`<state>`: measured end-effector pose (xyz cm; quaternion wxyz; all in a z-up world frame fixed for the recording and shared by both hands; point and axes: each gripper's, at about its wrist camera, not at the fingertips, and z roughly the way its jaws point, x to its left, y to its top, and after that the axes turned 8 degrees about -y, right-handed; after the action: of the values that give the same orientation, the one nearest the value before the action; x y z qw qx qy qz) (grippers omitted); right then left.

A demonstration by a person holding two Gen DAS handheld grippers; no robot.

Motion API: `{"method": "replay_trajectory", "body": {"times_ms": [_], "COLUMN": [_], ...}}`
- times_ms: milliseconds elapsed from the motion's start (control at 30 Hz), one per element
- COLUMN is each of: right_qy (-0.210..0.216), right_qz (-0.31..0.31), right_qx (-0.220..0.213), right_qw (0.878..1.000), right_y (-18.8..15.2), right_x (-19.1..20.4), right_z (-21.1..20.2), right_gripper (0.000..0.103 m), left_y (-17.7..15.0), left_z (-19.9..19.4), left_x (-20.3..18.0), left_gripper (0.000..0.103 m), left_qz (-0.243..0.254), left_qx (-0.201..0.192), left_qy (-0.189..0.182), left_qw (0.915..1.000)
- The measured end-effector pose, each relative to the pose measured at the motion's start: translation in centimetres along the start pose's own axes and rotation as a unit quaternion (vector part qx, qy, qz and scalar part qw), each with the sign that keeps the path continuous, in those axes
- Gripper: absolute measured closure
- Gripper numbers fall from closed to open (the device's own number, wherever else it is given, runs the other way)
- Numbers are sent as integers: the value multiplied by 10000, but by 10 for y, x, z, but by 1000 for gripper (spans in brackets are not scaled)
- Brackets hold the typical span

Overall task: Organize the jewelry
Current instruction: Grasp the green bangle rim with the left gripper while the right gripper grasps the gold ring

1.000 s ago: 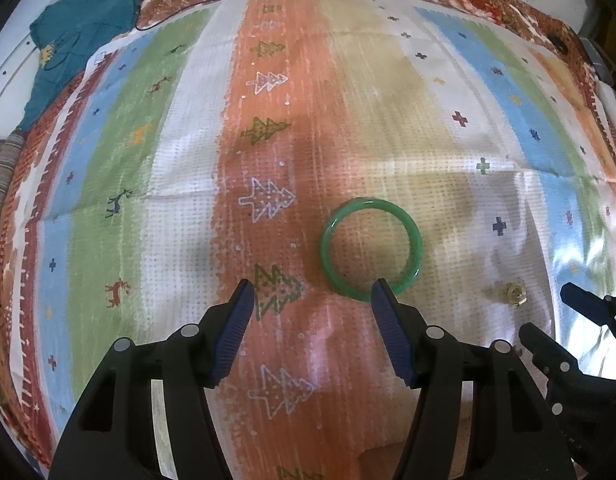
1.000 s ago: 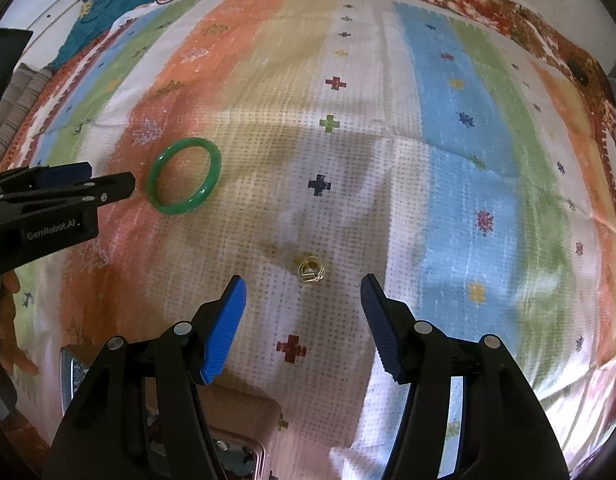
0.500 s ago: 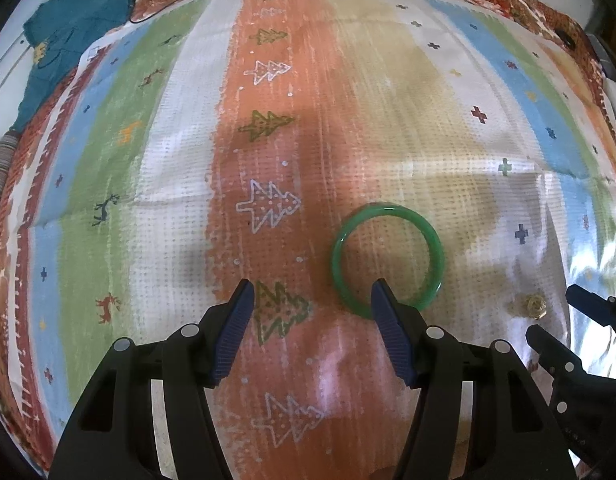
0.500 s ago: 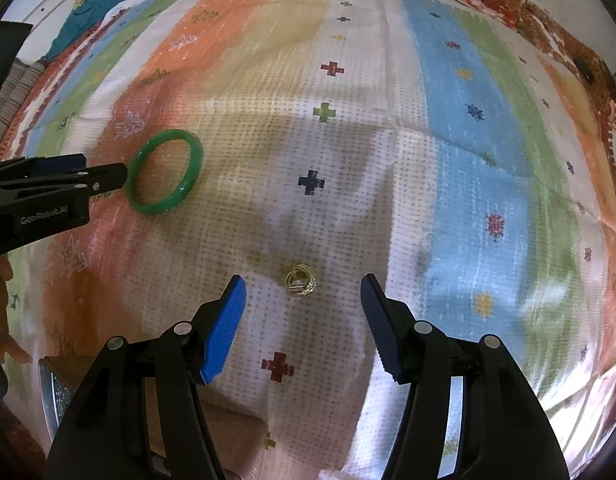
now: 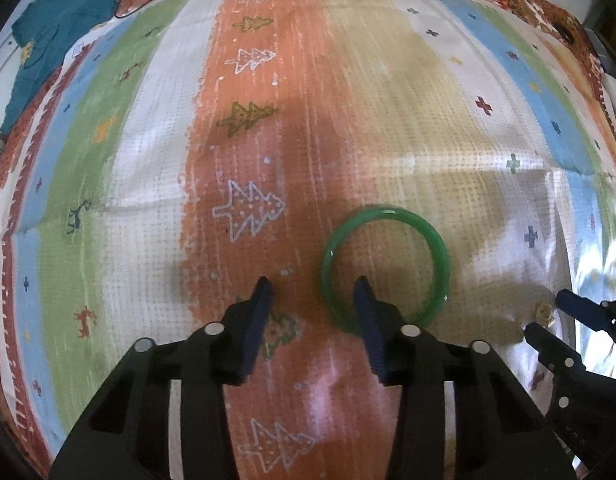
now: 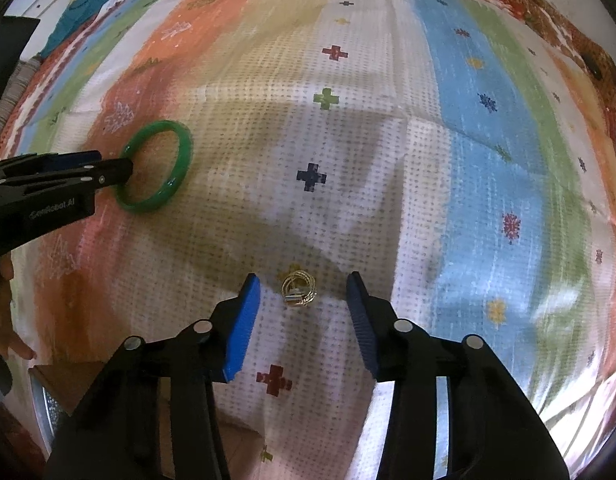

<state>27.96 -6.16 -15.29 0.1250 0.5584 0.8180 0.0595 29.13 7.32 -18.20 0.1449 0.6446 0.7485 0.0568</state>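
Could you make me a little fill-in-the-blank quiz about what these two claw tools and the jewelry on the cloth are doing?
1. The bangle lying on the striped cloth is ____ in colour.
2. One finger of the left gripper reaches inside the ____.
3. The small gold ring lies between the fingers of the ____ gripper, whose jaws are closing without yet touching it.
4. The cloth's orange stripe is printed with little ____.

Missing words: green; bangle; right; trees
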Motion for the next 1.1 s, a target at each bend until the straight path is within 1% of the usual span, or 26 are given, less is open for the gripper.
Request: {"method": "replay_trajectory", "body": {"times_ms": [67, 167, 200, 233, 300, 467, 567, 767, 867, 967, 1100], "right_qy": [-42, -22, -8, -5, 28, 44, 90, 104, 107, 103, 125], "right_qz": [-9, 37, 53, 57, 63, 67, 84, 167, 211, 244, 310], "right_qx": [0, 22, 20, 18, 5, -34, -58, -235, -302, -372, -447], "right_qw": [10000, 10000, 10000, 10000, 10000, 10000, 9999, 9995, 9993, 9990, 9984], "right_y": [0, 2, 2, 2, 2, 1, 2, -2, -6, -11, -11], "right_x": [-1, -3, -5, -7, -12, -14, -17, -28, -28, -33, -33], "right_z": [1, 3, 3, 4, 5, 4, 0, -19, -28, -35, -41], "right_gripper": [67, 73, 77, 78, 85, 86, 86, 86, 86, 86, 86], "left_y": [2, 3, 3, 2, 3, 4, 0, -6, -8, -8, -11], "left_z": [4, 8, 9, 10, 10, 5, -7, -28, -35, -45, -60], "left_x": [1, -1, -2, -3, -4, 3, 8, -4, -11, -10, -13], "left_gripper": [63, 81, 89, 92, 96, 97, 97, 96, 96, 96, 96], "left_qz": [1, 86, 115, 124, 89, -24, -73, -6, 45, 23, -2], "left_qx": [0, -33, -34, -35, -42, -102, -185, -321, -377, -487, -601], "left_qy": [-48, -24, 2, -3, -62, -84, -130, -191, -162, -114, -176], "left_qw": [10000, 10000, 9999, 9999, 9999, 9999, 9997, 9993, 9992, 9987, 9980]}}
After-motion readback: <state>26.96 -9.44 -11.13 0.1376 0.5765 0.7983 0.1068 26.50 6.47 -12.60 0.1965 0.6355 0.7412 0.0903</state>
